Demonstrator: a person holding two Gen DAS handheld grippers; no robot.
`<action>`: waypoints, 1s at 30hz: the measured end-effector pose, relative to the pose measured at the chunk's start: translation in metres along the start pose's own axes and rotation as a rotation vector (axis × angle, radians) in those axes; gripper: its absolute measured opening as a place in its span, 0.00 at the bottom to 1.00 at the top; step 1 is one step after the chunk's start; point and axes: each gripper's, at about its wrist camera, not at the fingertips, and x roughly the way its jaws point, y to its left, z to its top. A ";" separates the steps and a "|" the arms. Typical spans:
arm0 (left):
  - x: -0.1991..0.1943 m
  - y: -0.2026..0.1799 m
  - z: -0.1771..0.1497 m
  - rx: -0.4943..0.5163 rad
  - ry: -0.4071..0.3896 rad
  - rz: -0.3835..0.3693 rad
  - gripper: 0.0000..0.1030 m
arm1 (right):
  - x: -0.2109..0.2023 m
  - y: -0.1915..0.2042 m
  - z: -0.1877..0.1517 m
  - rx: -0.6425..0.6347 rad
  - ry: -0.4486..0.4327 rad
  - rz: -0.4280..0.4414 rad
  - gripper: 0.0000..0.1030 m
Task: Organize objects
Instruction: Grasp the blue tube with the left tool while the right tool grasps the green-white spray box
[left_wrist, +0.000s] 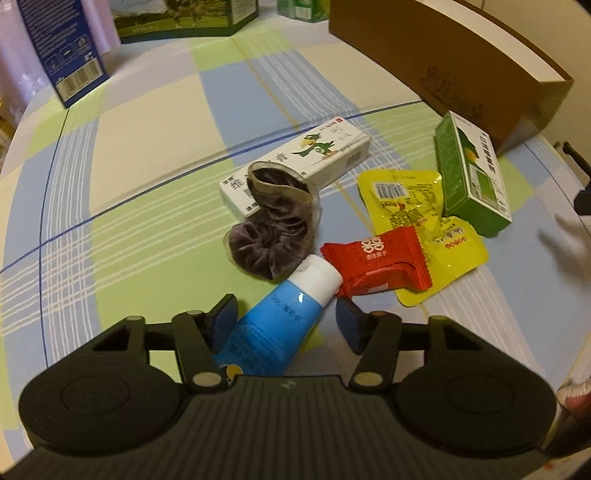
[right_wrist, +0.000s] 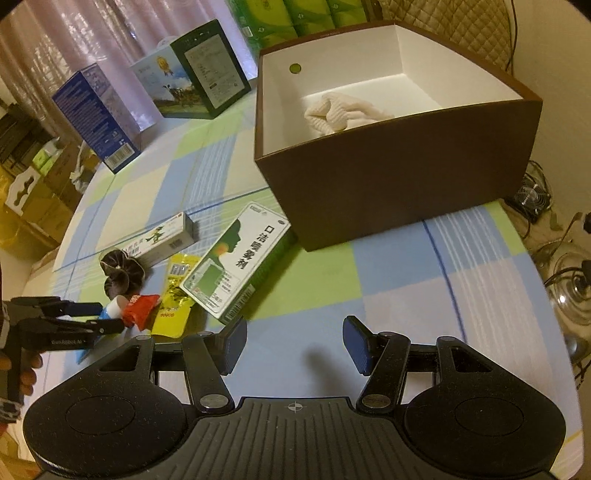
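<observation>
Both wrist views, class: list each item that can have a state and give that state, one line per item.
Left gripper: open, fingers either side of the tube.
Right gripper: open, empty.
Blue and white tube: lying flat, cap on.
Brown box: open-topped, cream cloth inside.
Green medicine box: closed, lying outside the brown box.
White bird-print box: closed, flat.
Red snack packet: sealed, overlapping a yellow sachet.

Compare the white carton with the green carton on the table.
The white carton is long, slim and lies flat, with a dark scrunchie on one end. The green carton is wider and is propped up at a tilt on a yellow packet. Both are closed printed cardboard cartons.
</observation>
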 end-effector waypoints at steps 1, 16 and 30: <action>0.000 0.000 -0.001 0.008 -0.005 -0.004 0.42 | 0.002 0.003 0.000 0.003 0.000 0.000 0.53; -0.025 0.051 -0.044 -0.228 0.012 0.051 0.33 | 0.067 0.061 0.024 0.092 0.025 -0.024 0.69; -0.030 0.082 -0.056 -0.345 0.045 0.117 0.29 | 0.098 0.078 0.029 0.001 0.062 -0.165 0.57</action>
